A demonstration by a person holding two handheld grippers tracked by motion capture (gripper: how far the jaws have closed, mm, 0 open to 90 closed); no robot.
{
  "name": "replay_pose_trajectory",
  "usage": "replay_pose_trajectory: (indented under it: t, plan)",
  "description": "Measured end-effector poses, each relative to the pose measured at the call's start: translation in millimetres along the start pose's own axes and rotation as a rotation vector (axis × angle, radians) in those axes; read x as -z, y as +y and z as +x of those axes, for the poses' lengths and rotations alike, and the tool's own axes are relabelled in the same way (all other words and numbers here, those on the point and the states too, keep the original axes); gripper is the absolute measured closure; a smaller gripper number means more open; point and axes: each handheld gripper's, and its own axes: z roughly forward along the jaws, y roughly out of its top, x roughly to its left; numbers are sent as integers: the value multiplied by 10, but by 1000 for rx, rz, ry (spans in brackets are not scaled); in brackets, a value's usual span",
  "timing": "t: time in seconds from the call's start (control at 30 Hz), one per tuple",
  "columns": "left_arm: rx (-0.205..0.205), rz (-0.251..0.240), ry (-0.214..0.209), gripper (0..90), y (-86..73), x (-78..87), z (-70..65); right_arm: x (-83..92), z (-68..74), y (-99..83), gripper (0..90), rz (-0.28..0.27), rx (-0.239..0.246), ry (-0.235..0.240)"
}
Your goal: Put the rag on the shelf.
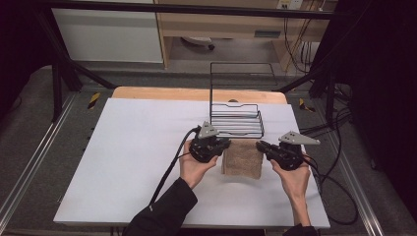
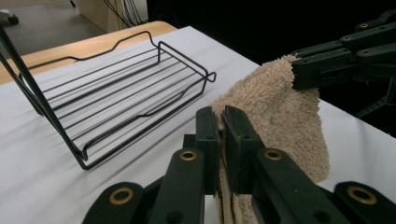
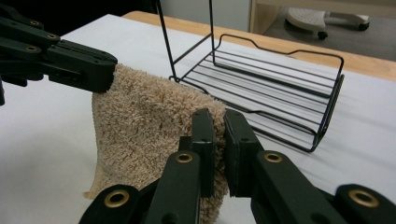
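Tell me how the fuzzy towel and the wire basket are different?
The towel is tan, soft and fuzzy; the wire basket is black, hard and see-through. The towel is pinched at two corners by the left gripper and right gripper and hangs between them; nothing holds the basket, which rests flat behind the towel. Both are on the white table.

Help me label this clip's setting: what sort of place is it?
Probably a lab recording station, not a home: a white-covered table inside a black frame, cables trailing across the grey floor, and a caster-footed stand behind.
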Motion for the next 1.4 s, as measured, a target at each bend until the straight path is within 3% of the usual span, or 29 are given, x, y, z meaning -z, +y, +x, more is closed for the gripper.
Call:
replay_pose_trajectory:
  t: [0.23, 1.4]
  plan:
    - [-10, -33, 6, 845, 93, 61, 6, 52, 39, 111, 841, -58, 11, -22]
    - [-18, -182, 37, 847, 564, 348, 136, 168, 189, 685, 844, -230, 68, -72]
